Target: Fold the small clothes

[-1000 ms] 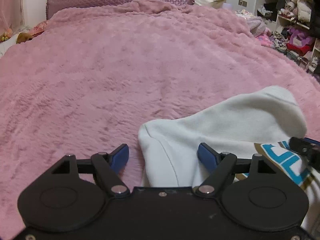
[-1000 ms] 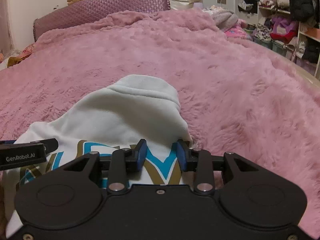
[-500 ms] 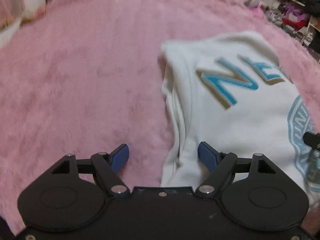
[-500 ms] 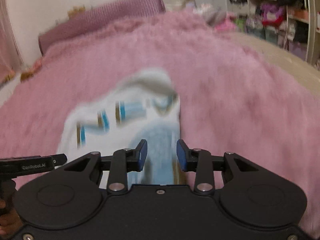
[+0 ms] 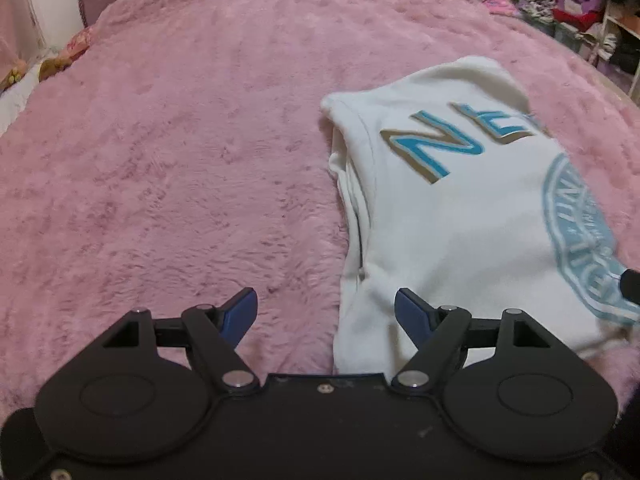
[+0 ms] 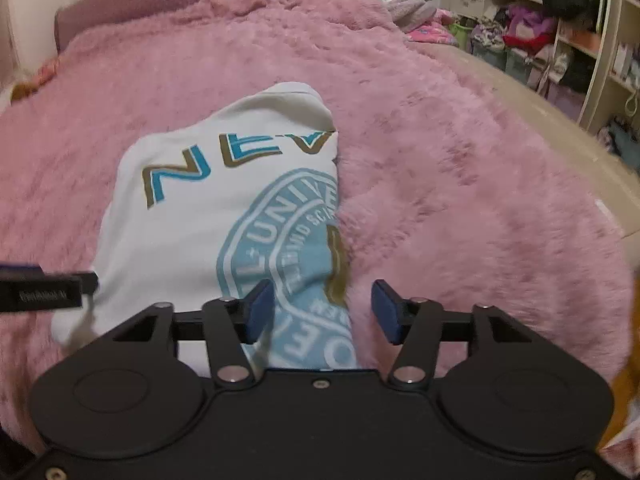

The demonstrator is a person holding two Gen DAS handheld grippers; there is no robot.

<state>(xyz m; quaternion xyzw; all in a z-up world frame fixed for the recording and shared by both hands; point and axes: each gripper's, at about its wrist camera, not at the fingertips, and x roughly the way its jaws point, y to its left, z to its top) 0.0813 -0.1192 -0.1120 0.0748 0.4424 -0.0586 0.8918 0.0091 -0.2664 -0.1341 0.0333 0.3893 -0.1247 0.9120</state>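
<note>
Flipped print-up since before, sweatshirt (image 6: 192, 232) lies between both spread, empty hand-held grippers (image 5: 326, 314) (image 6: 322, 308).

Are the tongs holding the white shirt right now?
No. Both the left tongs and the right tongs are open, holding nothing; the white shirt lies loose on the pink blanket.
</note>
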